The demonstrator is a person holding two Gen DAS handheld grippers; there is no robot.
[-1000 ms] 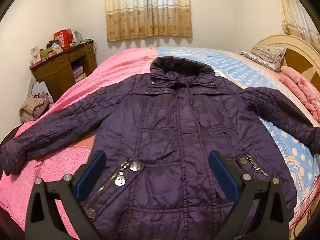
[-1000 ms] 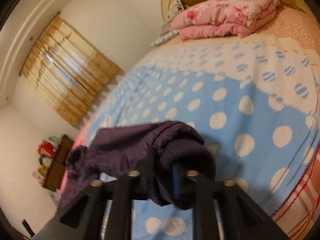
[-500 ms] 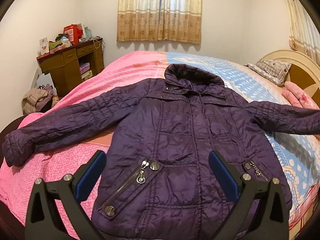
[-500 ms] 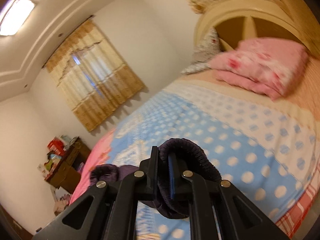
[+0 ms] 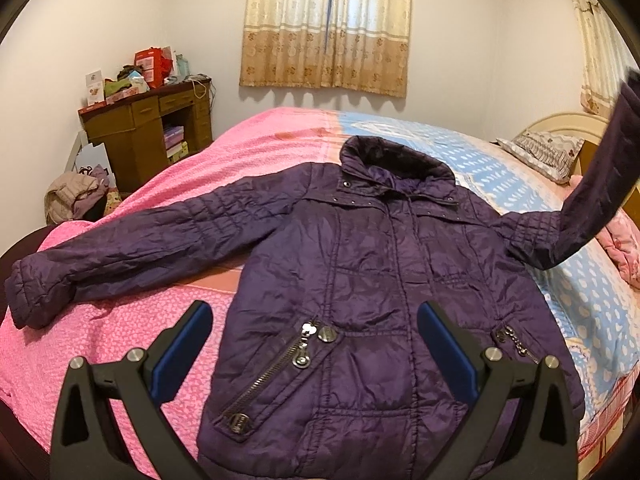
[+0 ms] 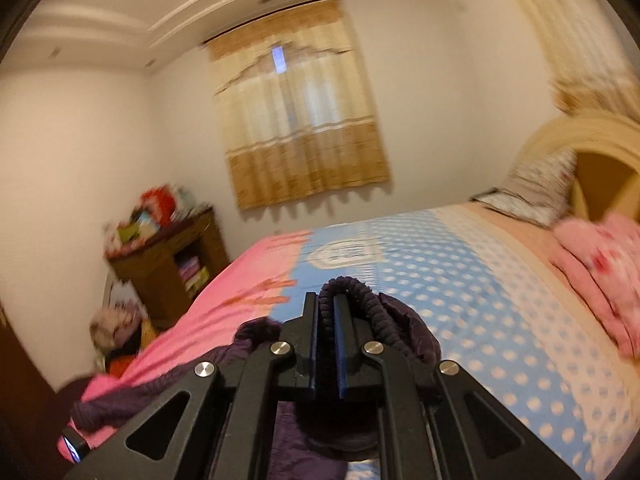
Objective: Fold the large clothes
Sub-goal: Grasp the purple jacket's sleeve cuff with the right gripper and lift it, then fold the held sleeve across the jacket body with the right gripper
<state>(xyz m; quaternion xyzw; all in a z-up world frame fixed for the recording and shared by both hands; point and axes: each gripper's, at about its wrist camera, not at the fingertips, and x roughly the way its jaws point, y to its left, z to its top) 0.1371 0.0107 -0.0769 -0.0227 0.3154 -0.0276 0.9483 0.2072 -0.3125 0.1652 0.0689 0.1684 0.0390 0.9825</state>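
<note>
A: What do we see at the far left?

B: A brown table (image 5: 144,128) against the wall, piled with boxes and small clutter, and a heap of clothes (image 5: 76,196) on the floor beside it. Further along the wall hangs a beige curtain (image 5: 326,28).

A: And the jacket?

B: We have the purple jacket (image 5: 360,280) lying front-up on the bed (image 5: 120,344), across the line where the pink cover meets the blue dotted one. Its left sleeve (image 5: 112,252) lies stretched flat over the pink side, cuff near the bed's edge. The collar points toward the curtain.

A: How is our left tool?

B: Our left tool (image 5: 312,344) hovers over the jacket's lower front with its jaws spread wide. Nothing is between the blue pads (image 5: 180,348); they touch no cloth.

A: Moving right?

B: The right sleeve (image 5: 592,200) rises off the blue cover and slants up toward the picture's right edge, clear of the bed. Behind it are a pillow (image 5: 540,152) and a folded pink blanket (image 5: 624,244) near the headboard.

A: And our right tool?

B: In its own view, our right tool (image 6: 327,332) is closed tight on the ribbed cuff (image 6: 360,296) of that sleeve. The cuff loops up over the fingertips, and the sleeve's cloth hangs below the tool. That view is blurred.
</note>
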